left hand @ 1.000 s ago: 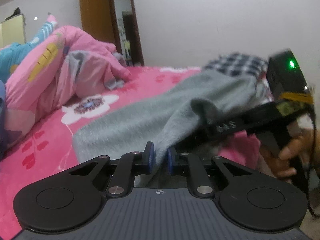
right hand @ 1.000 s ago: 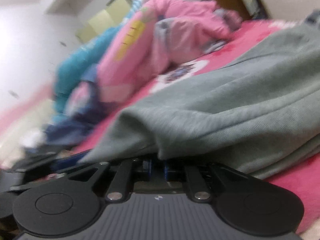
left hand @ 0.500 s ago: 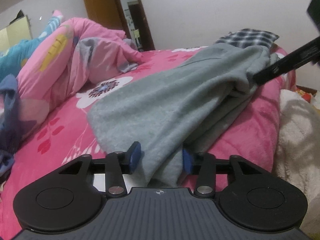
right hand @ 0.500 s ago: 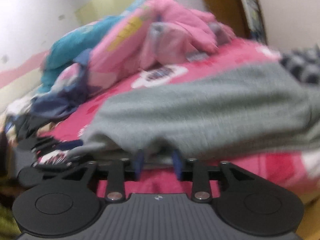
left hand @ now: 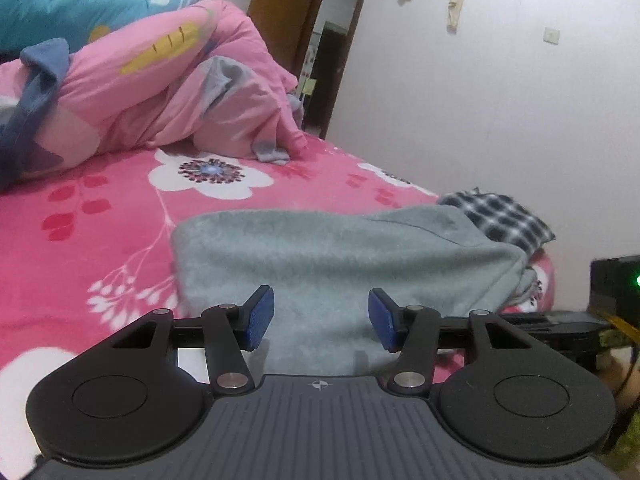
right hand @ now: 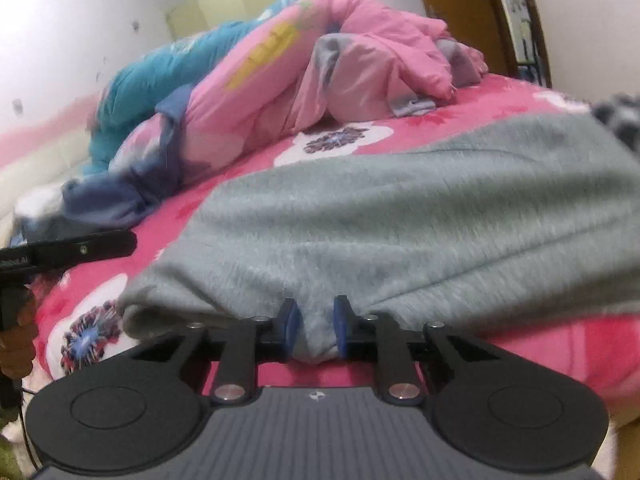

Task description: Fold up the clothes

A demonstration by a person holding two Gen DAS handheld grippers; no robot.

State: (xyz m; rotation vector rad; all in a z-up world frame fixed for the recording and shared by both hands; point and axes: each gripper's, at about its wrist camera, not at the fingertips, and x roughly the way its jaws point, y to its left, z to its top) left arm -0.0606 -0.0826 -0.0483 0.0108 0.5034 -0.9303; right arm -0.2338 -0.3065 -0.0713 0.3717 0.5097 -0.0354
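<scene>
**Grey garment flat on the bed, one gripper off it, one closing on its hem**

We see the grey fleece garment (left hand: 340, 256) spread across the near part of the bed (left hand: 100, 216), on a pink sheet printed with white flowers. Its far end lies against a black-and-white checked cloth (left hand: 500, 216) near the bed's corner. Behind it, towards the wall, a pink quilt (left hand: 168, 80) is heaped up with a teal quilt (left hand: 52, 8) and a blue cloth (left hand: 36, 92).

Our left gripper (left hand: 321, 316) has its jaws apart and still widening; the garment's near edge shows in the gap between them, and neither blue pad touches it. At the right edge of that view we make out part of the right gripper's black body with a green light.

Our right gripper (right hand: 316, 330) sits at the garment's front hem. Its jaws are closing, with a hanging fold of grey fleece between them, and the pads appear to press on that fold. The left gripper's finger (right hand: 86, 248) and the hand (right hand: 18, 340) holding it show at the left edge of this view.
</scene>
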